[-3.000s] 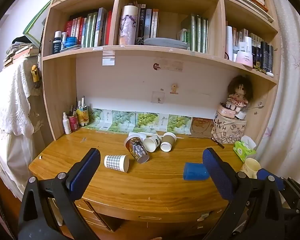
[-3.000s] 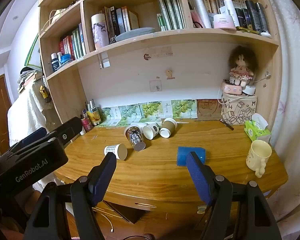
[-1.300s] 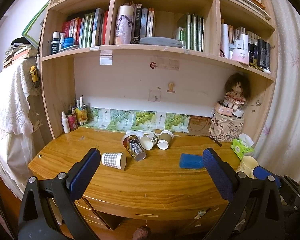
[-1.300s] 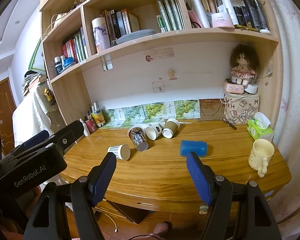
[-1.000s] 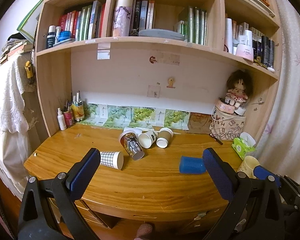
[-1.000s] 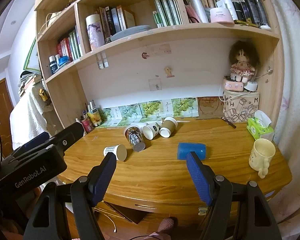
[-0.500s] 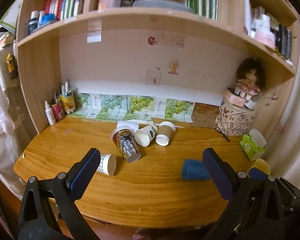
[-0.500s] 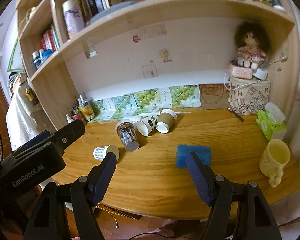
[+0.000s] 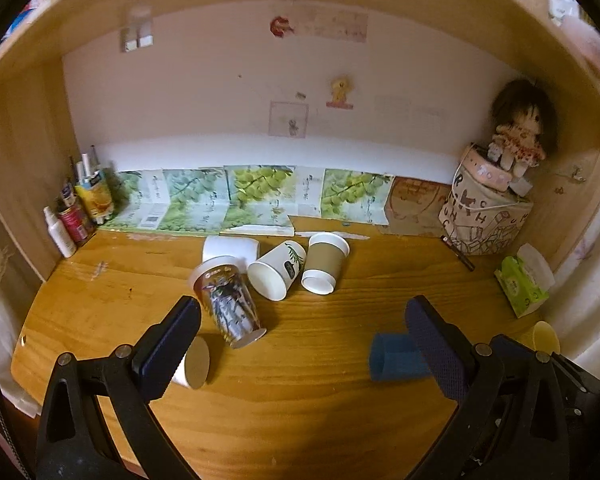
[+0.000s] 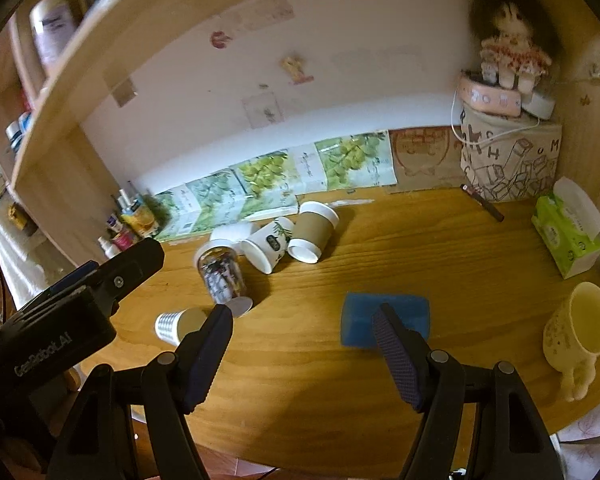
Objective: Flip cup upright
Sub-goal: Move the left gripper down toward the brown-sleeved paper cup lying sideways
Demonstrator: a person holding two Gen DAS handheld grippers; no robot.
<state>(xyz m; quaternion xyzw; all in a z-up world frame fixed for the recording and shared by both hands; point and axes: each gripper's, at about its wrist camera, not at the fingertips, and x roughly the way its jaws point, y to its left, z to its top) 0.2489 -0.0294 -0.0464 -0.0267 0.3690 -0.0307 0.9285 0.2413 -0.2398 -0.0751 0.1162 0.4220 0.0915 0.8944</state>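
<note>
Both grippers over desk (image 9: 320,392), nothing held; left gripper (image 9: 300,344) jaws wide apart; right gripper (image 10: 304,340) jaws apart too; checked cup (image 10: 176,326) lies on its side near desk's left front, just beside left gripper's left finger; blue cup (image 10: 384,318) on its side, right of centre; 4 more cups (image 9: 276,274) tipped over mid-desk; yellow mug (image 10: 580,332) upright at right edge.

On my wooden worktop (image 10: 440,248): green tissue pack (image 10: 566,236) far right, doll (image 10: 508,46) sitting atop a printed bag (image 10: 512,160) in the back corner, leaf-print leaflets (image 9: 256,196) along the wall, small bottles (image 9: 80,208) back left.
</note>
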